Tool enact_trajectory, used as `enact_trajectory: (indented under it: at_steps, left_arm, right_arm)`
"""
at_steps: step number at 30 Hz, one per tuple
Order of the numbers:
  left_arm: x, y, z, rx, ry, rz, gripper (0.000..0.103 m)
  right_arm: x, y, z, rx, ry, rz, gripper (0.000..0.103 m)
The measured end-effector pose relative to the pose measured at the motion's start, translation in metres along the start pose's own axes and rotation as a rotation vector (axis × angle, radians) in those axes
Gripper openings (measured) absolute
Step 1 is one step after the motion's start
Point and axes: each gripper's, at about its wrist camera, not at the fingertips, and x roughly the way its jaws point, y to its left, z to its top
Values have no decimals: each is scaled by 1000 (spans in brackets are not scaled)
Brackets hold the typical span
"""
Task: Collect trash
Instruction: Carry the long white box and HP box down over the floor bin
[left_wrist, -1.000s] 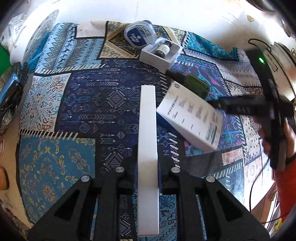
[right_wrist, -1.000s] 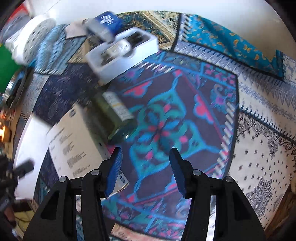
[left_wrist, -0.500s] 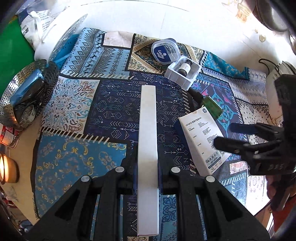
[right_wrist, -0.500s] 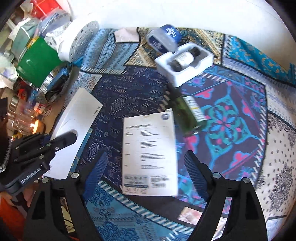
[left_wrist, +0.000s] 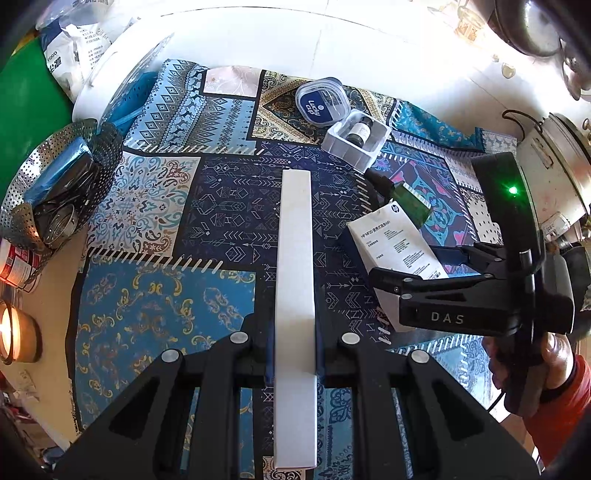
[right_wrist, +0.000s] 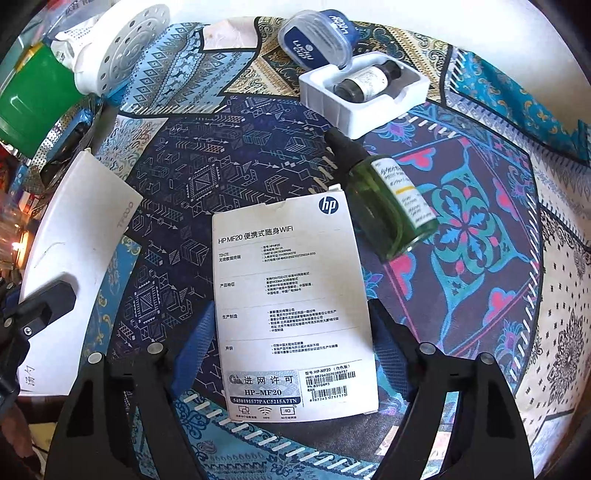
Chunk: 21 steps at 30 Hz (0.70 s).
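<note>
My left gripper (left_wrist: 294, 334) is shut on a flat white box (left_wrist: 295, 266), held edge-up above the patterned cloth; it shows in the right wrist view (right_wrist: 74, 236) too. My right gripper (right_wrist: 291, 328) is open, its fingers on either side of a white HP box (right_wrist: 291, 295) lying flat on the cloth; it shows in the left wrist view (left_wrist: 397, 243) with the right gripper (left_wrist: 406, 269) over it. A green glass bottle (right_wrist: 391, 210) lies beside the HP box. A white tray (right_wrist: 402, 99) holds a small dark bottle (right_wrist: 365, 83). A blue-lidded clear tub (right_wrist: 317, 33) lies behind it.
A perforated metal steamer basket (left_wrist: 55, 184) with dark packets sits at the left. A lit candle (left_wrist: 11, 332) stands at the cloth's left edge. A white perforated appliance (right_wrist: 118, 48) and a green bin (right_wrist: 29, 96) are at back left. A metal pot (left_wrist: 554, 166) stands at right.
The HP box went from held in the air to lying flat on the cloth. My right gripper opened and now straddles it. The left gripper drew back, still holding the white box.
</note>
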Motion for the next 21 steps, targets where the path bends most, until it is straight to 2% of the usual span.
enact_trajectory:
  at_steps: [3, 11, 15, 21]
  left_arm:
    - [-3, -5, -1, 15, -4, 3, 16]
    - [-32, -37, -14, 4, -65, -7, 16]
    - [-52, -61, -30, -20, -118, 13, 16]
    - [-86, -82, -62, -47, -165, 19, 16]
  right_arm:
    - [-12, -8, -7, 19, -40, 16, 77]
    - [-80, -36, -44, 38, -170, 19, 77]
    - [-113, -41, -69, 25, -228, 35, 77]
    - [-146, -31, -106, -8, -266, 52, 77]
